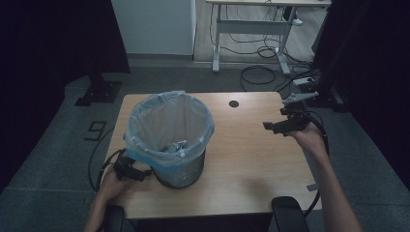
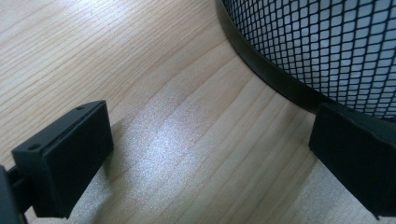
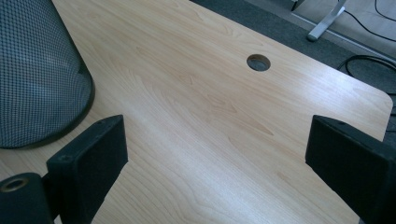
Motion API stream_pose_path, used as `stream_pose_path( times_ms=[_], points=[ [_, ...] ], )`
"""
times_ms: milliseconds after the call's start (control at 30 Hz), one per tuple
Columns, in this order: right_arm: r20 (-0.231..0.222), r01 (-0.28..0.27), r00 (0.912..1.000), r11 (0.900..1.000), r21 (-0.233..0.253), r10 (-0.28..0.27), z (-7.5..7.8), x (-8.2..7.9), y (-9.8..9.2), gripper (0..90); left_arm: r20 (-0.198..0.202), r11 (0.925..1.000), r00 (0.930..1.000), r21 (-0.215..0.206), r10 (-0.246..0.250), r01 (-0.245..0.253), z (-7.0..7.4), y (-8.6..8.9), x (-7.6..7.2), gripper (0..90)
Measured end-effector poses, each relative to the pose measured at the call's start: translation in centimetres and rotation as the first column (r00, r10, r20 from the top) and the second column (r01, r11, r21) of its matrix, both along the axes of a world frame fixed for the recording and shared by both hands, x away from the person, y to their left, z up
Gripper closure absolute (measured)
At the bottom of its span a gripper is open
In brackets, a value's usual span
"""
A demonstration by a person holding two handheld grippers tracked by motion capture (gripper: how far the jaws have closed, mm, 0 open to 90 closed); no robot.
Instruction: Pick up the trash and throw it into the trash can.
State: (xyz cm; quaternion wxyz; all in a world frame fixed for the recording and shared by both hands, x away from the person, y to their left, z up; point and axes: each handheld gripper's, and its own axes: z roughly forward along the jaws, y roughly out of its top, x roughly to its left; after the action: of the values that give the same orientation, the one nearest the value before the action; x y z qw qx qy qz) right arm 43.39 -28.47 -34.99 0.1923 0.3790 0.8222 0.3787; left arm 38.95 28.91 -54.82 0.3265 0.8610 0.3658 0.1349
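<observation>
Left tongs [image 1: 129,170]: wide open, empty, at bin [image 1: 180,169] base, seven o'clock; right tongs [image 1: 283,126] likewise, three o'clock. I'd grip the liner [image 1: 145,155] rim squarely.

The mesh wastebasket [image 1: 180,166] with its blue liner bag [image 1: 169,123] stood on the left half of the wooden table [image 1: 241,159], blocking that side. The left gripper [image 1: 129,169], jaws spread, sat just beside the basket's base, with bare wood between its jaws. Right of the basket the tabletop lay open out to the cable hole [image 1: 234,103]; the right gripper [image 1: 283,124], jaws spread, hung above that free stretch.
</observation>
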Motion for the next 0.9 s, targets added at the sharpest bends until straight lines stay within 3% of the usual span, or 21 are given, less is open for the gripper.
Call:
stream_pose_path(
  times_ms=[200, 900],
  points=[
    [0.003, 0.003, 1.0, 1.0, -0.005, -0.003, -1.3, -0.1, -0.2, 5.1, 0.0, 1.0, 1.0, 0.0, -0.001, 0.001, 0.0, 0.0, 0.0, 0.0],
    [-0.023, -0.021, 0.9995, 0.999, -0.038, 0.02, -7.9, -0.4, 0.9, 5.4, -0.001, 1.0, 1.0, 0.0, -0.001, 0.001, 0.0, 0.0, 0.0, 0.0]
  ],
)
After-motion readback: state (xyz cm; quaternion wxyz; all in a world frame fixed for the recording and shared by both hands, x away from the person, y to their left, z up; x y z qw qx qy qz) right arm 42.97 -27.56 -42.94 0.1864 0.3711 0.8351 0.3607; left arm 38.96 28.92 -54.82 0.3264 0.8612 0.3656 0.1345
